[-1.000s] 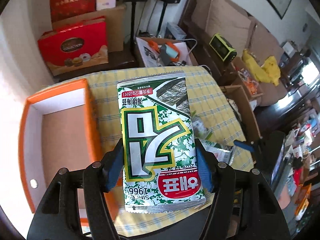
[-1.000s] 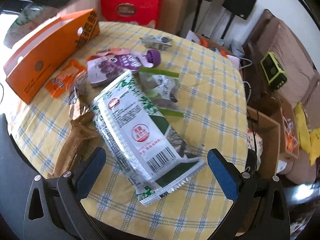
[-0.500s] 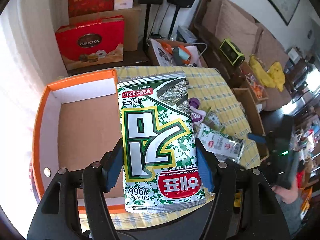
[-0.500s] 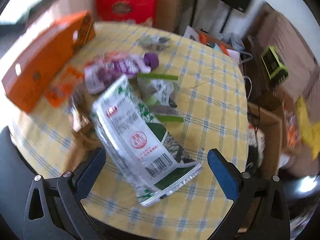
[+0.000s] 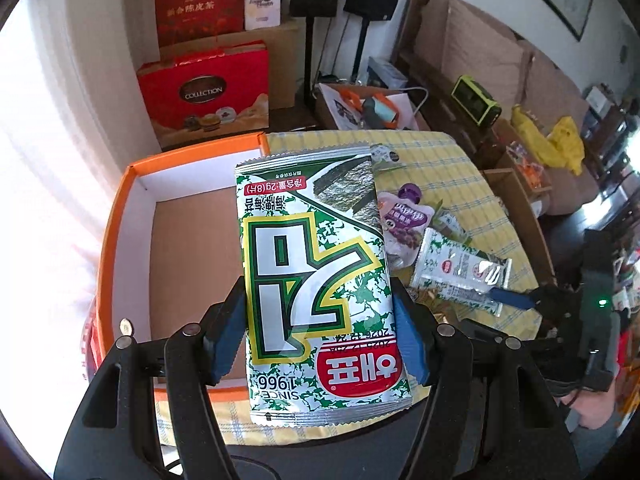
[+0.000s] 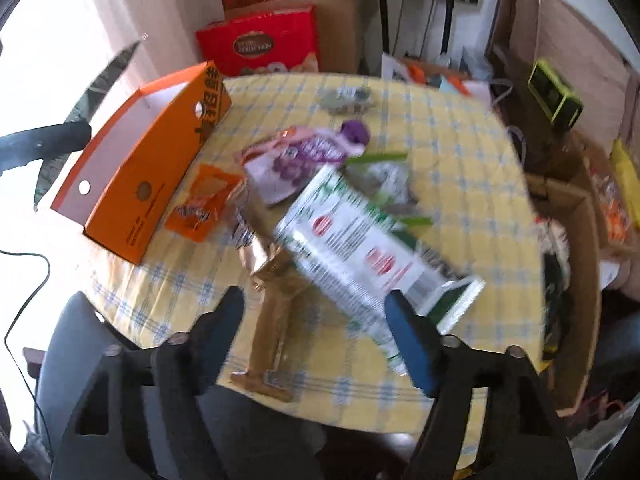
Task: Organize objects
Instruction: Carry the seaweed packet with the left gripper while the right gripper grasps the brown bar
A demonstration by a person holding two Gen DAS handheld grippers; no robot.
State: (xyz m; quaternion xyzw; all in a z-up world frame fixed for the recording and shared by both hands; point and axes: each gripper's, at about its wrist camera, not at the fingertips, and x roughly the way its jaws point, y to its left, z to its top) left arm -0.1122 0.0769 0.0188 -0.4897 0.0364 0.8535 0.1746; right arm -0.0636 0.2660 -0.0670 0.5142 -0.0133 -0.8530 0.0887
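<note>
My left gripper (image 5: 320,336) is shut on a green and white seaweed snack packet (image 5: 316,280) and holds it above the right edge of an open orange box (image 5: 120,216). The box also shows in the right wrist view (image 6: 144,176) at the table's left. My right gripper (image 6: 316,328) is open and empty, just above a second seaweed packet (image 6: 360,252) that lies on the yellow checked tablecloth (image 6: 460,168). That packet also shows in the left wrist view (image 5: 460,272), with a blue fingertip (image 5: 512,300) of the right gripper at its edge. The right wrist view is blurred.
A purple pouch (image 6: 304,156), an orange sachet (image 6: 204,200), a brown packet (image 6: 276,300) and a small grey packet (image 6: 348,100) lie on the table. Red gift boxes (image 5: 204,92) and cardboard boxes stand behind it. A sofa (image 5: 480,52) is at the right.
The left gripper has carried its packet left, over the orange box. The right gripper has pulled back and narrowed its opening; the table now looks farther away.
</note>
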